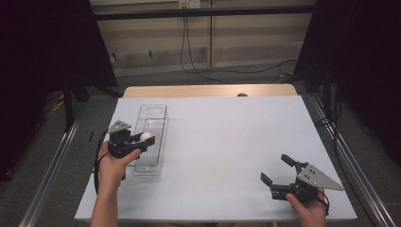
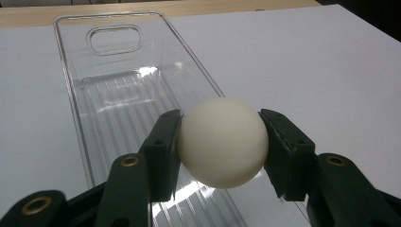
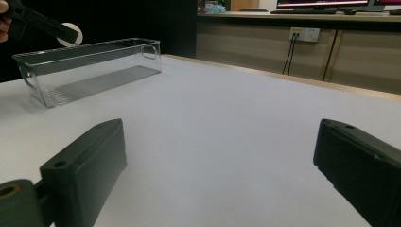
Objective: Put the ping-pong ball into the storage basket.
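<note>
— What is carrying everything?

— A rectangular table under a smooth white sheet, its bare light wooden edge showing along the far side.

— And lying on it?

— One long, narrow, clear plastic bin with a ribbed floor, directly beneath the left gripper and well away from the right gripper, across bare sheet.

White ball in left claw, above clear bin.
</note>
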Demonstrator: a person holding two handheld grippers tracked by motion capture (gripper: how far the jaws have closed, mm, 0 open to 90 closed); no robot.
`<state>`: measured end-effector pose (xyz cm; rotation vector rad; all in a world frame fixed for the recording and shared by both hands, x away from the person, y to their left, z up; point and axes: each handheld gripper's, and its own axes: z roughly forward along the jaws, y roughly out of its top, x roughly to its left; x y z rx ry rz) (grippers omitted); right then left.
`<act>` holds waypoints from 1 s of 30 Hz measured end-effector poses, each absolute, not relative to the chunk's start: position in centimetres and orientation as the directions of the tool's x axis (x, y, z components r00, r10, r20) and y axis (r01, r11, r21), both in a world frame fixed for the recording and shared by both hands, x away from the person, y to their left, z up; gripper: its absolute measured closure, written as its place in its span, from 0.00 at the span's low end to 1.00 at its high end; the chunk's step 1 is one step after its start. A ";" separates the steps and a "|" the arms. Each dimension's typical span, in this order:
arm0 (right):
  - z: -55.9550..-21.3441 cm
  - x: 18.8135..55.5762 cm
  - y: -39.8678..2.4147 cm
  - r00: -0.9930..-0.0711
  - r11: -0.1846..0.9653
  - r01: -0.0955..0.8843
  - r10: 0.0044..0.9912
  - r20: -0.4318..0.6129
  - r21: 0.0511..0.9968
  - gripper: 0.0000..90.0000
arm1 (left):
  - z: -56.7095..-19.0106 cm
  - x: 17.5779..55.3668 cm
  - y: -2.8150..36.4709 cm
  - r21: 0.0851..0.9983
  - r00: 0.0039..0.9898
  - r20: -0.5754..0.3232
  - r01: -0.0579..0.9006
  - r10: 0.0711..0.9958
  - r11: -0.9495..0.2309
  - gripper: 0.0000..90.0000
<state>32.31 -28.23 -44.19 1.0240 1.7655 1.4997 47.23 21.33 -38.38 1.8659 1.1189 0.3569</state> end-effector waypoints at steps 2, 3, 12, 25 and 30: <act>-44.2 32.3 -28.2 -0.520 0.060 0.177 0.853 0.042 0.982 0.03 | -38.4 47.2 21.4 0.812 0.543 -0.188 0.555 0.819 -0.182 0.57; -44.2 32.3 -28.2 -0.521 0.060 0.177 0.853 0.042 0.982 0.03 | -38.5 47.3 21.4 0.812 0.540 -0.187 0.556 0.821 -0.181 0.57; -44.2 32.3 -28.2 -0.522 0.064 0.175 0.852 0.038 0.983 0.03 | -38.8 47.4 21.5 0.808 0.538 -0.180 0.558 0.823 -0.188 0.57; -44.2 32.3 -28.2 -0.522 0.064 0.174 0.852 0.037 0.983 0.03 | -39.1 47.5 21.6 0.805 0.525 -0.171 0.562 0.834 -0.189 0.57; -44.1 32.3 -28.3 -0.517 0.058 0.170 0.855 0.039 0.984 0.03 | -39.2 47.5 21.6 0.805 0.522 -0.166 0.561 0.837 -0.190 0.57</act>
